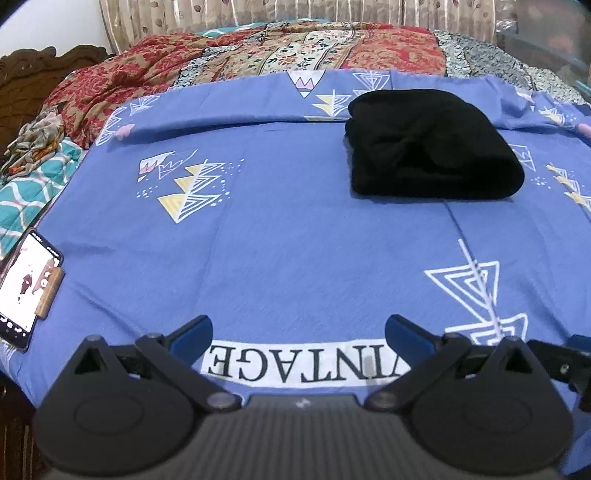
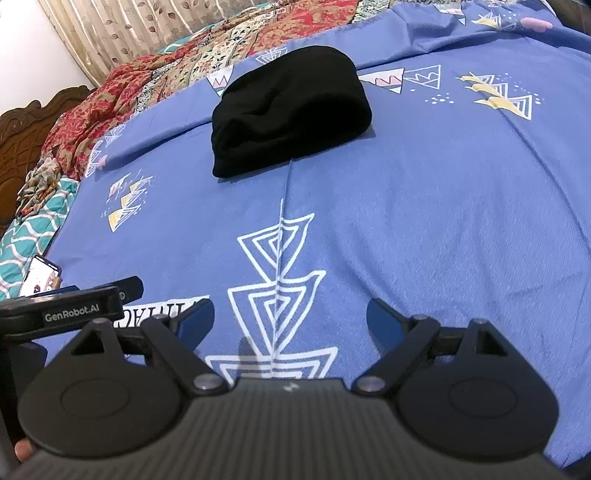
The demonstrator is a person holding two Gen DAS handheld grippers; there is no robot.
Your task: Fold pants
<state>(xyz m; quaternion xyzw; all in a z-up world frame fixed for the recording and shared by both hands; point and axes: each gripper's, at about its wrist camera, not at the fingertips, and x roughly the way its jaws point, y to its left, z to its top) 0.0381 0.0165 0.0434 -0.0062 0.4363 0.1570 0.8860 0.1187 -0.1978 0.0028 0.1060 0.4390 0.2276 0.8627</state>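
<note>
My left gripper (image 1: 299, 332) and right gripper (image 2: 290, 314) both stand wide open and hold nothing; only the blue bedsheet (image 1: 295, 240) lies between the jaws. The black pants (image 1: 432, 147) lie well ahead of both, already a compact folded bundle, untouched. I judge the fold done or nearly so. Any last tidy calls for a low approach, pads closing on the bundle's edge only, not the sheet beneath

Bed (image 1: 258, 240), carved wooden headboard (image 1: 33, 70), leaf-print curtain (image 1: 221, 14), white wall (image 1: 48, 26).
</note>
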